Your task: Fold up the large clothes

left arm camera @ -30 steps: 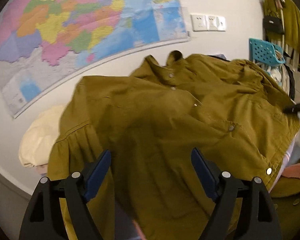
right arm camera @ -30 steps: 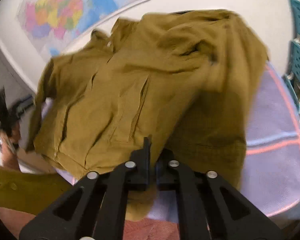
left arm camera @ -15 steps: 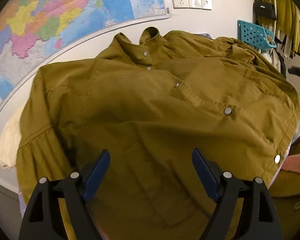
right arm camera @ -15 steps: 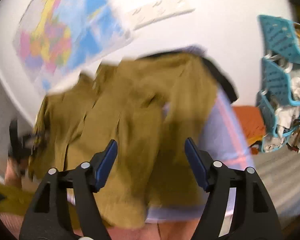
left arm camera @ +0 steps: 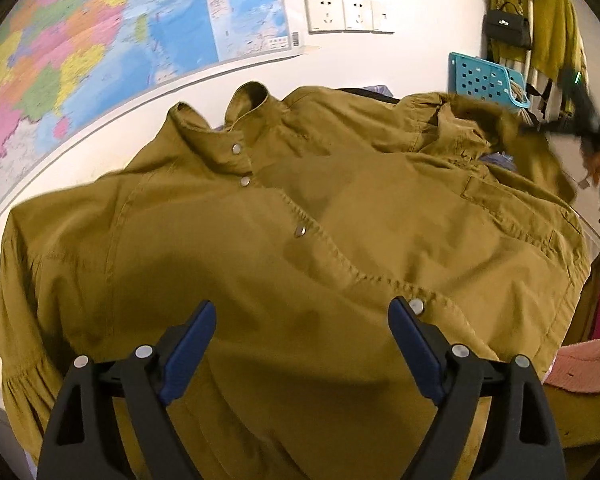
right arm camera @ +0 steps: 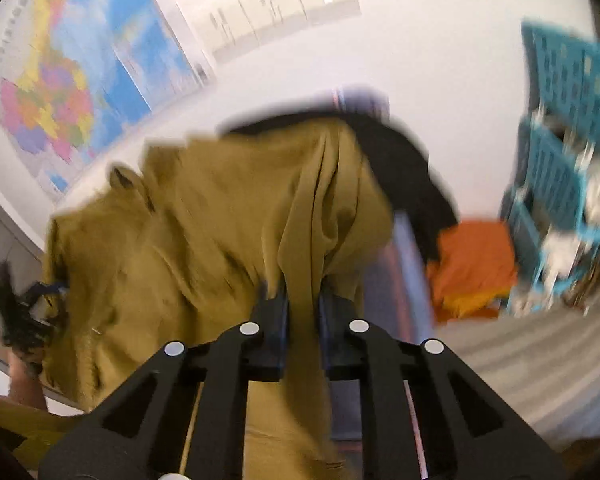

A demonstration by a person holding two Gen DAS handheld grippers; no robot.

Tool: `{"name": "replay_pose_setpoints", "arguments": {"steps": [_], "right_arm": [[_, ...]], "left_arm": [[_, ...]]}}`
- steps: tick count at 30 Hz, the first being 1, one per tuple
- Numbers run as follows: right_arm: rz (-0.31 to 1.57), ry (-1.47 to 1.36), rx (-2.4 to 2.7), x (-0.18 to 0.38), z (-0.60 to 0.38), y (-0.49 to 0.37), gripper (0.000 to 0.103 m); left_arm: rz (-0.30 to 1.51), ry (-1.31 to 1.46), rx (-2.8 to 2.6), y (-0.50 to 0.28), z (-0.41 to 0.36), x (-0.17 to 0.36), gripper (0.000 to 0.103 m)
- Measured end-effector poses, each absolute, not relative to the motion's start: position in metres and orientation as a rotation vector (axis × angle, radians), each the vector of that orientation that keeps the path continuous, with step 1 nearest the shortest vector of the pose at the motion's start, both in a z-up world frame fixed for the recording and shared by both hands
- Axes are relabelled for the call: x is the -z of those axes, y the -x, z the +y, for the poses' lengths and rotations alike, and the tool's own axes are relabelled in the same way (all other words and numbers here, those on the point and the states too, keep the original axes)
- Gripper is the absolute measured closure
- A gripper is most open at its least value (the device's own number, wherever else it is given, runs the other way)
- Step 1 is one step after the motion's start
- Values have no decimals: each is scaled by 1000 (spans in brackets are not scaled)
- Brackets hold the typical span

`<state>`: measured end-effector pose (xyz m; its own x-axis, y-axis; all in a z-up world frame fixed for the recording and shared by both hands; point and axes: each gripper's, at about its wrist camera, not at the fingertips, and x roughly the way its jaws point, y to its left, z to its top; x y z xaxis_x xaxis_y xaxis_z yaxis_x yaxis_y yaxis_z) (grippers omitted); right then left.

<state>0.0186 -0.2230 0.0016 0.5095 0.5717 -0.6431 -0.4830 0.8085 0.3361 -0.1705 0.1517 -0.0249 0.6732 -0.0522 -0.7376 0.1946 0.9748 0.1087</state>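
A large olive-yellow snap-button jacket (left arm camera: 300, 240) lies spread front-up, collar toward the wall. My left gripper (left arm camera: 302, 340) is open and empty, hovering just above the jacket's lower front. My right gripper (right arm camera: 303, 308) is shut on a bunched fold of the jacket's sleeve (right arm camera: 304, 216) and holds it lifted; this view is blurred by motion. The right gripper also shows in the left wrist view (left arm camera: 588, 124) at the far right, over the jacket's sleeve end. The left gripper shows in the right wrist view (right arm camera: 20, 312) at the far left.
A map (left arm camera: 100, 52) and wall sockets (left arm camera: 346, 14) are on the wall behind. Blue baskets (right arm camera: 560, 160) stand at the right, with an orange cloth (right arm camera: 476, 268) and a black garment (right arm camera: 412, 176) beside the jacket. A lilac cover (right arm camera: 384, 308) lies beneath it.
My right gripper was open half a second ago and has shut on the jacket's sleeve, lifting it. My left gripper stayed open and moved closer over the jacket front.
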Motion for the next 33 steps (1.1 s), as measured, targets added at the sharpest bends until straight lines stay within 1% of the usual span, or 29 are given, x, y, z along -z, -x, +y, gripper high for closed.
{"name": "replay_pose_setpoints", "arguments": {"steps": [2,4,7,8,12,16,19,21,22,23,26,28,30,31,32,33], "right_arm": [[738,-136,-665,-55,-238,-11,91],[703,-141,-745,-95,-237,-4,91],[677,-110,-870,-135,-209,16,91],[681,-92,-912,-139,-198,21,91],[730,16,-1142,-135,-107,51,89],[824,64,-1339,-99,-10,63,88],[911,70,-1417,-67,45,57,88],[971,96,-1394,-39,73,49,77],[1000,91,-1389,-28,82,44,53],[1049,105,-1377,-14,90,39,47],[1016,120,-1330,-8,78,22,48],[972,75,-1280,-10,59,7,47],[901,66,-1129,-13,29,-17,42],[869,91,-1026,-12,16,-28,36],[861,87,-948,-7,2,-40,31],[881,54,-927,-1,-7,-50,29]], "left_arm": [[816,-191,146,164,152,21,18],[801,-192,161,157,152,16,18],[774,-187,189,147,151,5,18],[764,-177,203,144,151,2,18],[736,-97,261,136,158,-11,17],[719,-25,252,133,174,-18,17],[724,21,219,138,193,-16,15],[739,46,188,144,208,-11,15],[748,56,175,146,213,-8,15],[760,65,164,149,218,-6,15],[805,87,176,154,224,5,15],[831,88,221,156,217,15,14],[867,77,275,155,206,27,13],[892,65,298,153,199,35,13],[914,56,316,150,197,42,13],[952,36,340,148,189,52,12]]}}
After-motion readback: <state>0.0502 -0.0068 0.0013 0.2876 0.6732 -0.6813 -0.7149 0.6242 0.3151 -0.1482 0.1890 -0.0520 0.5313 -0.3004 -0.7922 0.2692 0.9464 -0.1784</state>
